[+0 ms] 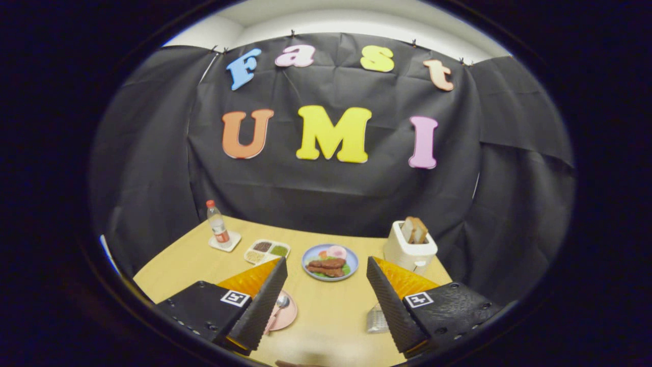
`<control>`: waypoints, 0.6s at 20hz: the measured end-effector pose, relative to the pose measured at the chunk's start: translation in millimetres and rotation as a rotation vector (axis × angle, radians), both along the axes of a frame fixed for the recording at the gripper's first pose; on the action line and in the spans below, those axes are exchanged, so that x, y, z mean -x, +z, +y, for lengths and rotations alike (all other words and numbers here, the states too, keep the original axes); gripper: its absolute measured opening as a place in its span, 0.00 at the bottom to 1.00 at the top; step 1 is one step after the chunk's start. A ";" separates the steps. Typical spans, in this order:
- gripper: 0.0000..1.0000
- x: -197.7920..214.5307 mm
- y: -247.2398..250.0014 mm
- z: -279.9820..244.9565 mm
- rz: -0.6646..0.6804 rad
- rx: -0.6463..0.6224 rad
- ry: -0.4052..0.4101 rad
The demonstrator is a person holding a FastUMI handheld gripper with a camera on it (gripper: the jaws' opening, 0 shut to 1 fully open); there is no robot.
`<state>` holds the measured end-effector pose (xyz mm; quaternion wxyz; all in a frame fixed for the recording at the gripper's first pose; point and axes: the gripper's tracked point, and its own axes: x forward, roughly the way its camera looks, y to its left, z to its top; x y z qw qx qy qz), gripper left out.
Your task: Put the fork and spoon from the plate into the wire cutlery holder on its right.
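A pink plate (286, 315) lies on the wooden table, partly hidden behind my left finger, and a metal spoon (280, 304) rests on it with its bowl pointing away from me. I cannot make out the fork. The wire cutlery holder (377, 320) stands to the plate's right, mostly hidden behind my right finger. My gripper (326, 300) hovers above the table with its fingers wide apart and nothing between them; plate and holder sit low, close beside the two fingers.
Beyond the fingers sits a blue plate of food (330, 262). A white toaster with bread slices (410, 244) stands at the far right. A divided snack tray (266, 251) and a bottle on a coaster (218, 227) are at the far left.
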<state>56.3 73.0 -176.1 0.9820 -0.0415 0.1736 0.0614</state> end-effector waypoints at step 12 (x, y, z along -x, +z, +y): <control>0.86 -1.7 -188.0 72.0 0.452 -0.002 -0.069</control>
